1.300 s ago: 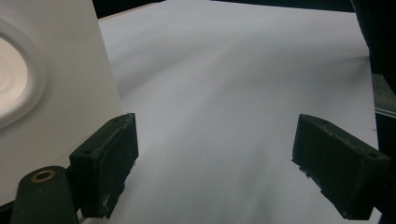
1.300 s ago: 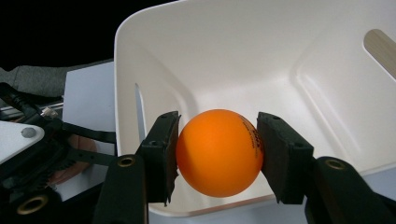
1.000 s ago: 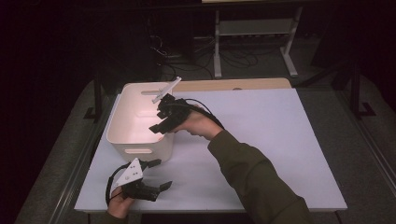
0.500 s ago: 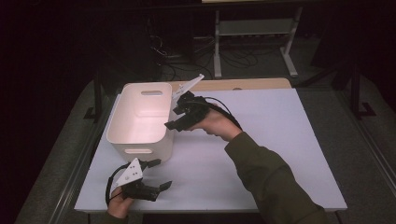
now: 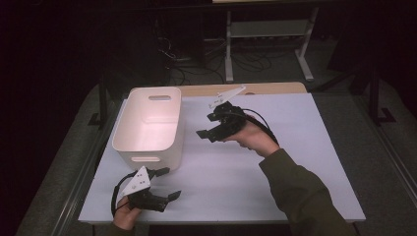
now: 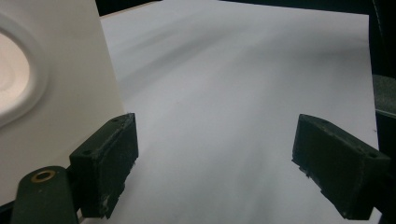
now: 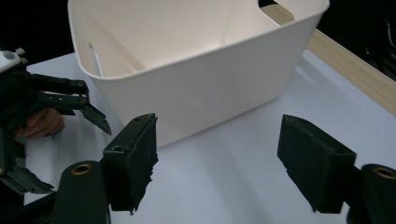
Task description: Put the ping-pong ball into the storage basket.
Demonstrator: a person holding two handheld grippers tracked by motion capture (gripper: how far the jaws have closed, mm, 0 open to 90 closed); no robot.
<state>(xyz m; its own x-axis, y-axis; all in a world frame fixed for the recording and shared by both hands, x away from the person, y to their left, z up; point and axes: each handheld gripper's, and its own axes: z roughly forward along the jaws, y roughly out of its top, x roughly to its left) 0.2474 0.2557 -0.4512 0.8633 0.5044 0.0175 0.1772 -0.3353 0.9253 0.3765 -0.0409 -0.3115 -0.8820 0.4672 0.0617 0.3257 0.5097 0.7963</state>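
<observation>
At the lower left of the high view, the left gripper [image 5: 164, 184] is resting low over the white table [image 5: 295, 162], its jaws spread wide with nothing between them. Just beyond it, left of centre, a white plastic bin [image 5: 147, 123] with cut-out handles is standing upright on the table; its interior is showing bare. No writing is readable on it. Right of the bin, near mid-frame, the right gripper [image 5: 210, 125] is hovering above the table, jaws gaping and empty, pointing toward the bin's side wall.
</observation>
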